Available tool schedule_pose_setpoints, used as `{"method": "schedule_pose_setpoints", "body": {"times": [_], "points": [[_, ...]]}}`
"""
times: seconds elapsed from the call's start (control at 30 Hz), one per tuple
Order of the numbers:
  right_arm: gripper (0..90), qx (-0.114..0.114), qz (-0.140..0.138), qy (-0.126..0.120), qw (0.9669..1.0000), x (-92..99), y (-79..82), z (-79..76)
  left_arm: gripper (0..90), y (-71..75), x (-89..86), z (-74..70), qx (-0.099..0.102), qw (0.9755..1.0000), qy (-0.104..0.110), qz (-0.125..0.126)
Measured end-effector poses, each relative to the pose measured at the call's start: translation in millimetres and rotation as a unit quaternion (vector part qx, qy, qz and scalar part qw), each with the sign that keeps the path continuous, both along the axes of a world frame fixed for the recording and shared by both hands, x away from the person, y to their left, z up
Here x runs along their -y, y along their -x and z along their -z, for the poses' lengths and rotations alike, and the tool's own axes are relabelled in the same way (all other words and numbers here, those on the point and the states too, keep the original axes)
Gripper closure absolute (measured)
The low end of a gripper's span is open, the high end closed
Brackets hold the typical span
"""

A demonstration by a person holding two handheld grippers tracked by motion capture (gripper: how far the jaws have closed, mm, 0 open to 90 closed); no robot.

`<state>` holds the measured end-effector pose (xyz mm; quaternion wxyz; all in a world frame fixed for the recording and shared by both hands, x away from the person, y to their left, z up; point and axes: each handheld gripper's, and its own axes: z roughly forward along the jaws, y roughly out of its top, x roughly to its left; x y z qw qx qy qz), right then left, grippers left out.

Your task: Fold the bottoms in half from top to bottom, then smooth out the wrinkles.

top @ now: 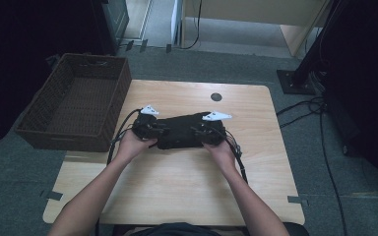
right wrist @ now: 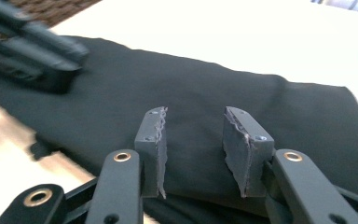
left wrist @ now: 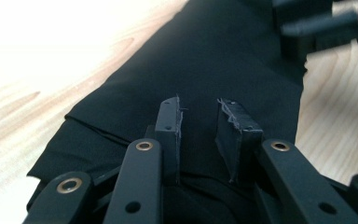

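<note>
Black cloth (left wrist: 205, 60) under parted fingers (left wrist: 170, 121); nothing pinched, both grippers.

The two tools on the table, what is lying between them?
A folded black cloth lies between the left tool and right tool, seen in the high view.

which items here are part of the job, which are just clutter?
In the job:
- black cloth, folded on the table
- left hand-held gripper, jaws apart over the cloth
- right hand-held gripper, jaws apart over the cloth

Lying about:
- wicker basket
- dark disc at the table's far edge
- floor cables
</note>
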<state>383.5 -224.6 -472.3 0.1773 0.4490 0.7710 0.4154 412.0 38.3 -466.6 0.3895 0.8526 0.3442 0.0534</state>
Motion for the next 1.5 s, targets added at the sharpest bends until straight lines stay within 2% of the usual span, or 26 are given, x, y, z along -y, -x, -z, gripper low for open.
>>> {"method": "schedule_pose_setpoints", "body": {"times": [0.1, 0.23, 0.4, 0.5, 0.63, 0.67, 0.7, 0.73, 0.77, 0.8, 0.9, 0.93, 1.0, 1.03, 1.1, 1.2, 1.33, 1.5], "points": [[58.7, -0.013, 0.002, 0.007, 0.9999, 6.1, -1.1, 6.6, 66.3, 3.8, -0.2, 7.6, 0.006, 1.0000, -0.005, 0.003], [58.3, -0.012, 0.001, 0.005, 0.9999, 8.9, 3.2, 13.5, 64.5, 6.1, -0.8, 13.7, 0.013, 0.9999, 0.001, 0.000], [57.9, 0.021, -0.004, 0.032, 0.9993, 5.4, 11.3, 26.0, 64.1, 7.0, -3.4, 19.6, 0.013, 0.9998, 0.017, -0.003], [57.5, 0.016, -0.001, 0.019, 0.9997, 9.0, 14.1, 26.9, 63.1, 10.0, -4.7, 18.5, 0.014, 0.9998, 0.013, -0.005], [56.3, 0.011, -0.002, 0.015, 0.9998, 13.8, 19.5, 28.6, 58.8, 13.8, -8.4, 17.0, 0.018, 0.9997, 0.014, -0.012], [55.1, 0.002, 0.002, 0.002, 1.0000, 19.1, 20.5, 29.6, 57.2, 14.8, -9.5, 15.8, 0.014, 0.9997, 0.013, -0.015], [55.1, 0.002, 0.002, 0.002, 1.0000, 19.1, 20.5, 29.6, 56.9, 14.8, -9.5, 15.8, 0.014, 0.9997, 0.013, -0.015], [54.3, -0.014, 0.007, -0.020, 0.9997, 23.1, 20.6, 30.4, 56.6, 16.2, -9.7, 16.1, 0.015, 0.9997, 0.013, -0.015], [54.3, -0.023, 0.009, -0.032, 0.9992, 23.5, 20.7, 30.8, 56.3, 18.6, -9.7, 17.4, 0.021, 0.9996, 0.011, -0.017], [54.3, -0.028, 0.007, -0.036, 0.9989, 23.4, 20.6, 30.8, 56.1, 19.1, -8.7, 18.8, 0.024, 0.9995, 0.012, -0.018], [54.3, -0.026, 0.004, -0.021, 0.9994, 20.5, 20.6, 27.9, 56.1, 17.1, -6.1, 21.1, 0.020, 0.9994, 0.017, -0.023], [55.1, -0.022, -0.003, -0.010, 0.9997, 17.8, 18.8, 20.3, 56.3, 15.4, -3.8, 21.8, 0.018, 0.9994, 0.016, -0.023], [55.7, -0.017, -0.004, -0.010, 0.9998, 16.8, 18.1, 17.5, 56.3, 14.6, -2.7, 22.1, 0.019, 0.9994, 0.015, -0.023], [55.2, -0.005, -0.005, -0.012, 0.9999, 13.2, 14.2, 10.7, 56.2, 13.7, -1.6, 22.8, 0.019, 0.9994, 0.016, -0.022], [51.7, -0.004, -0.011, -0.010, 0.9999, 9.6, 8.6, 8.7, 56.2, 13.2, -1.1, 23.4, 0.018, 0.9994, 0.019, -0.024], [44.8, -0.010, -0.014, -0.005, 0.9998, 3.6, -1.8, 11.6, 56.1, 12.4, -2.0, 23.9, 0.017, 0.9994, 0.021, -0.023], [41.5, -0.014, -0.016, -0.017, 0.9996, -5.1, -10.5, 12.5, 56.0, 12.5, -2.0, 23.5, 0.018, 0.9994, 0.020, -0.023], [42.4, -0.016, -0.022, 0.014, 0.9995, -7.7, -15.4, 20.2, 54.9, 13.3, -8.1, 18.3, 0.017, 0.9996, 0.012, -0.018]]}}
